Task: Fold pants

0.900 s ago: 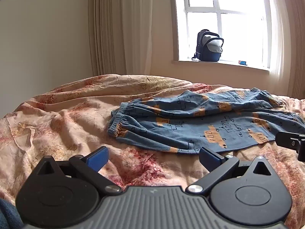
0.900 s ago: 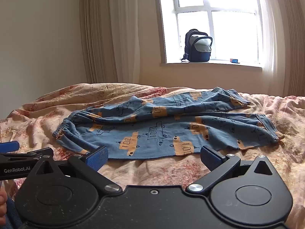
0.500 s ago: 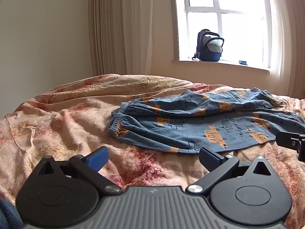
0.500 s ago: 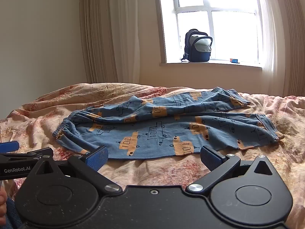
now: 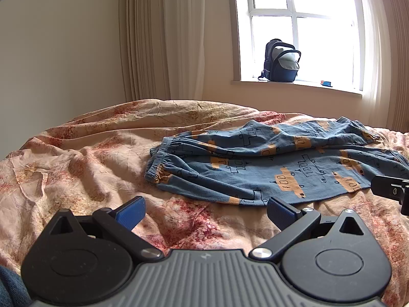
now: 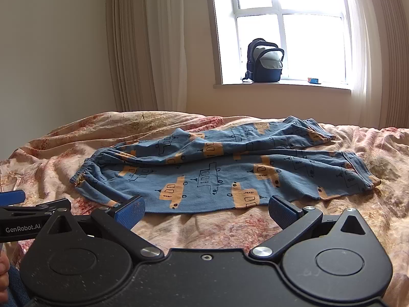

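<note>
Blue pants with an orange vehicle print lie spread flat on the bed, waistband to the left, legs to the right; they also show in the right wrist view. My left gripper is open and empty, just short of the pants' near edge by the waistband. My right gripper is open and empty, at the near edge of the pants' middle. Part of the right gripper shows at the right edge of the left wrist view.
The bed has a rumpled floral cover. A dark backpack and a small blue box stand on the windowsill behind. Curtains hang at the far wall. The left gripper's body shows at the left.
</note>
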